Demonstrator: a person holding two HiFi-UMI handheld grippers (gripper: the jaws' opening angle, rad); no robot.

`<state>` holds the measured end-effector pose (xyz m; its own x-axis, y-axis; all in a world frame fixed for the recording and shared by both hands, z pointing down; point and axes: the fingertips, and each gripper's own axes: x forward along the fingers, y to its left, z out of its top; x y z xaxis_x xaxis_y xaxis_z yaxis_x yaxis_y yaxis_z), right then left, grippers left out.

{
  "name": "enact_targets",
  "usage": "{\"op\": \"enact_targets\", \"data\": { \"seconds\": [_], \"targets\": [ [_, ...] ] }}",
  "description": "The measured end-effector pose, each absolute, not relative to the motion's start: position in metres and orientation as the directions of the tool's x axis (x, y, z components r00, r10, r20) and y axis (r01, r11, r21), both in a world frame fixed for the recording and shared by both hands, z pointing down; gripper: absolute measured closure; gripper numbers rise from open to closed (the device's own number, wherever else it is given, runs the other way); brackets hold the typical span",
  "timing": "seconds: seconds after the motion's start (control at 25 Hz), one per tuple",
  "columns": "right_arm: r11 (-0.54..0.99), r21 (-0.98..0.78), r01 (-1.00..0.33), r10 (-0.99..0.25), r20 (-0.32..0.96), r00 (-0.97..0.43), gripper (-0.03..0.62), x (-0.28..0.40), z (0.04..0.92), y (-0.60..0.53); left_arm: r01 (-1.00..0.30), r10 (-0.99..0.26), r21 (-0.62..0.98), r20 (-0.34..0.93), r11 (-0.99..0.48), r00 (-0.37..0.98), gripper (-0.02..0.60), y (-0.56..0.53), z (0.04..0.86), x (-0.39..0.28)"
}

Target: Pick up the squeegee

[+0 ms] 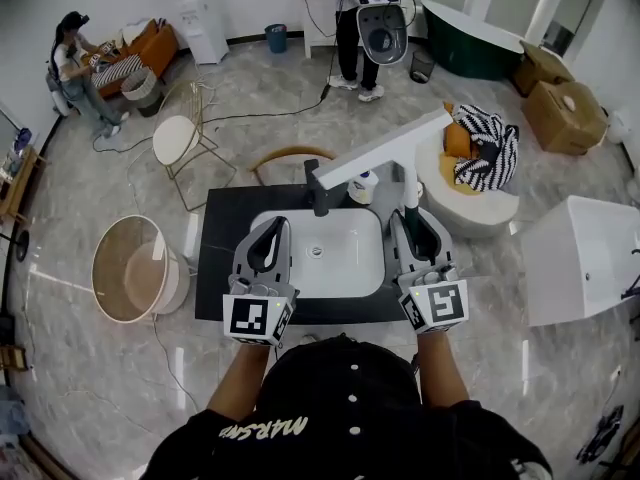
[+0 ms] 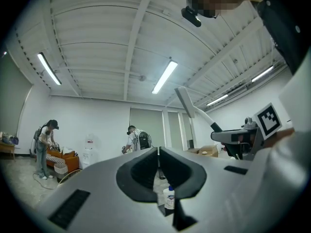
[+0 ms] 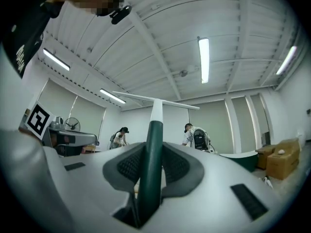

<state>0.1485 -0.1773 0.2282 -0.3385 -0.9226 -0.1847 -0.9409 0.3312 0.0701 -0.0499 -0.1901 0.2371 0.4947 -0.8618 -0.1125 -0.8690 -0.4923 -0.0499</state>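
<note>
Squeegee (image 1: 385, 148) is off the surface, above the white sink (image 1: 335, 268) in the dark bench (image 1: 222, 238), with its dark green handle clamped in the right claw (image 3: 153, 152) and white blade uppermost; the left claw (image 2: 158, 153) alongside is closed and empty.

The left forearm (image 1: 243, 380) and right forearm (image 1: 447, 370) reach up from the bottom of the frame, side by side. The left gripper (image 1: 276, 224) points forward, jaws together and empty. The right gripper (image 1: 410, 218) clamps the squeegee (image 1: 380, 150) by its handle.
</note>
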Motion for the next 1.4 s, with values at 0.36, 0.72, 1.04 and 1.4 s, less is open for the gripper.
{"op": "enact_targets", "data": {
  "seconds": [0.36, 0.72, 1.04, 1.4],
  "targets": [
    [0.343, 0.040, -0.938, -0.920, -0.186, -0.344, 0.514, 0.141, 0.230, -0.172, -0.872, -0.863, -0.031, -0.133, -0.489, 0.488, 0.560, -0.184, 0.227, -0.052],
    [0.330, 0.037, -0.943, -0.930, -0.159, -0.331, 0.514, 0.138, 0.238, -0.175, -0.881, -0.877, 0.001, -0.089, -0.474, 0.472, 0.561, -0.189, 0.242, -0.060],
    [0.347, 0.057, -0.936, -0.925, -0.145, -0.352, 0.516, 0.126, 0.242, -0.179, -0.884, -0.880, -0.011, -0.084, -0.468, 0.468, 0.560, -0.190, 0.246, -0.064],
    [0.357, 0.057, -0.932, -0.923, -0.133, -0.362, 0.516, 0.121, 0.245, -0.184, -0.888, -0.885, -0.006, -0.086, -0.459, 0.458, 0.560, -0.193, 0.246, -0.069]
  ]
}}
